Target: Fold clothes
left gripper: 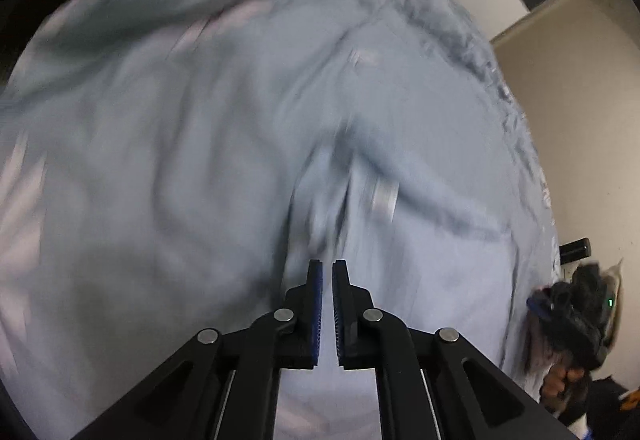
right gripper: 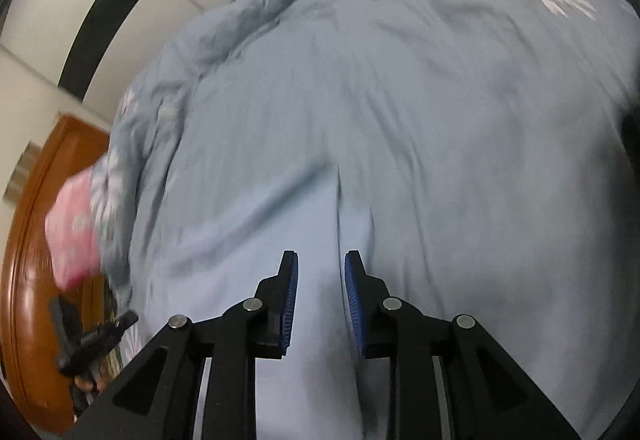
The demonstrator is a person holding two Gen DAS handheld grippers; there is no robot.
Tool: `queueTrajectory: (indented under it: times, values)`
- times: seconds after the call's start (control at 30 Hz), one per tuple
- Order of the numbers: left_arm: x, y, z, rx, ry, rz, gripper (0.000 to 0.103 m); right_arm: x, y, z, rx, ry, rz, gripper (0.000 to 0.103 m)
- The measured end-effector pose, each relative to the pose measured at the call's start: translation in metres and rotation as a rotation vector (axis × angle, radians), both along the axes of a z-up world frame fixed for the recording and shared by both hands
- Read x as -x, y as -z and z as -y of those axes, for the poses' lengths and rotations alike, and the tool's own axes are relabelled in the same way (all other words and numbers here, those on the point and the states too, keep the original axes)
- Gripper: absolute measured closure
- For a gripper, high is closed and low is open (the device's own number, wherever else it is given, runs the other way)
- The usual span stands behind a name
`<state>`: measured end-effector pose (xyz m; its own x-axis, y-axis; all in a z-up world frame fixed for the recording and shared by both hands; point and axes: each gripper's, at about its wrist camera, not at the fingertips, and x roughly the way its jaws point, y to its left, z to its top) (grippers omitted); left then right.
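Blue-grey cloth fills both views, a pale garment with white flower prints, blurred in the left wrist view. Left tool hovers over it with its blue-padded fingers nearly together, only a thin slit between them and nothing pinched. Right tool stands over the same cloth, fingers clearly apart (a fold line runs up just ahead of them). Pink fabric peeks out at the cloth's left edge, beside a wooden door. In the right wrist view the other tool shows low at the left; whether either tool touches the cloth, I cannot tell.
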<state>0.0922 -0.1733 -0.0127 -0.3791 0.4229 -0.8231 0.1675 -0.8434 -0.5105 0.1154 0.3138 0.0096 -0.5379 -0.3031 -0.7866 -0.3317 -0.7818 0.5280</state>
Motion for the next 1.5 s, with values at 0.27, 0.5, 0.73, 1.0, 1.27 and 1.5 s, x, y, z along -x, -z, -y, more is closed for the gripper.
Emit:
queueTrajectory:
  times: [0.27,0.5,0.73,1.0,1.27,1.5]
  values:
    - [-0.055,0.041,0.0,-0.08,-0.121,0.11,0.087,-0.111,0.046,0.026,0.235,0.147,0.105,0.064]
    - [-0.074,0.065,0.002,-0.155,-0.225,0.134,0.072,-0.108,0.065,0.033,0.364,0.234,0.025,0.062]
    - [-0.089,0.068,0.015,-0.269,-0.345,0.058,0.075,-0.096,0.062,0.034,0.383,0.308,-0.066,0.063]
    - [-0.109,0.02,0.022,-0.291,-0.377,-0.05,0.097,-0.09,0.038,0.029,0.313,0.267,-0.082,0.099]
    - [-0.172,-0.003,0.019,-0.18,-0.283,0.02,0.098,-0.146,-0.014,0.033,0.247,0.137,-0.12,0.099]
    - [-0.216,0.035,0.028,-0.148,-0.277,0.13,0.097,-0.207,0.056,0.032,0.284,0.175,0.115,0.099]
